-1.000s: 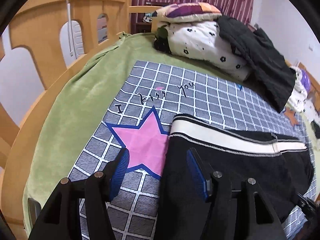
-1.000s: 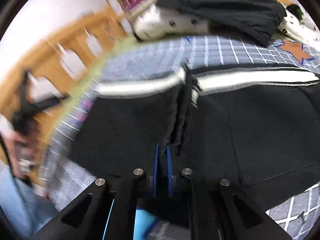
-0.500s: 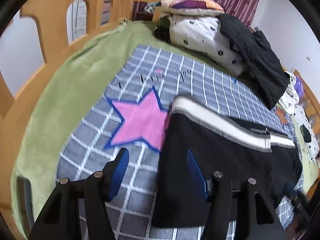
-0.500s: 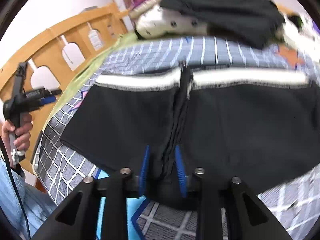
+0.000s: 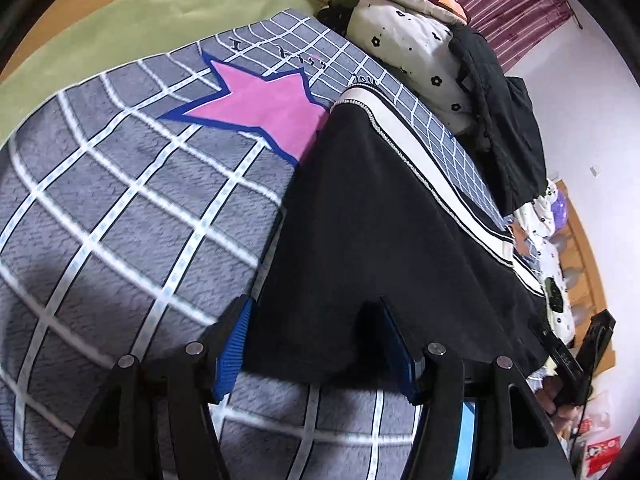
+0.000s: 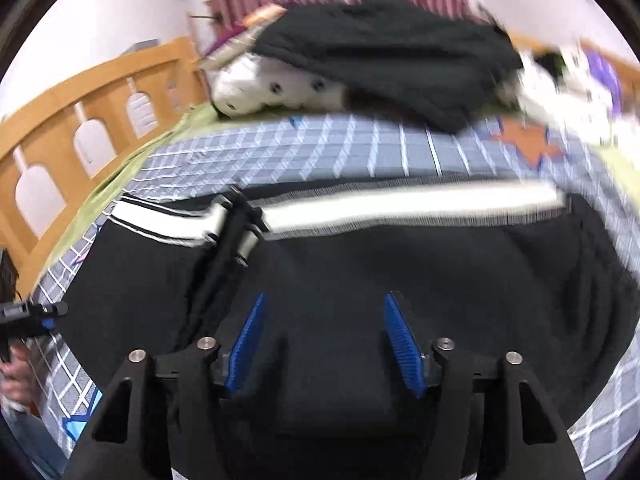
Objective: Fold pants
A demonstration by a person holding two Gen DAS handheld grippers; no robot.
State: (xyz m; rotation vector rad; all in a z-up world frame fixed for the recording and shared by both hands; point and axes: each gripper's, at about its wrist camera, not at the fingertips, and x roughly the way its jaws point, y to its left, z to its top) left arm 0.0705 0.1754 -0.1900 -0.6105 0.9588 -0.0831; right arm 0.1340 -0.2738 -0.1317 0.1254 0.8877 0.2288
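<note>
Black pants with a white-striped waistband lie spread flat on the grey checked blanket. My left gripper is open and low over the near left corner of the pants, one finger on each side of the edge. In the right wrist view the same pants fill the middle, with a bunched fold running down from the waistband. My right gripper is open and empty just above the black cloth.
Pillows and a dark garment are piled at the head of the bed. A wooden bed rail runs along the left. A green sheet lies under the blanket. A pink star marks the blanket.
My right gripper has opened and let go of the bunched middle of the pants. My left gripper has come down low to the pants' near corner, still open.
</note>
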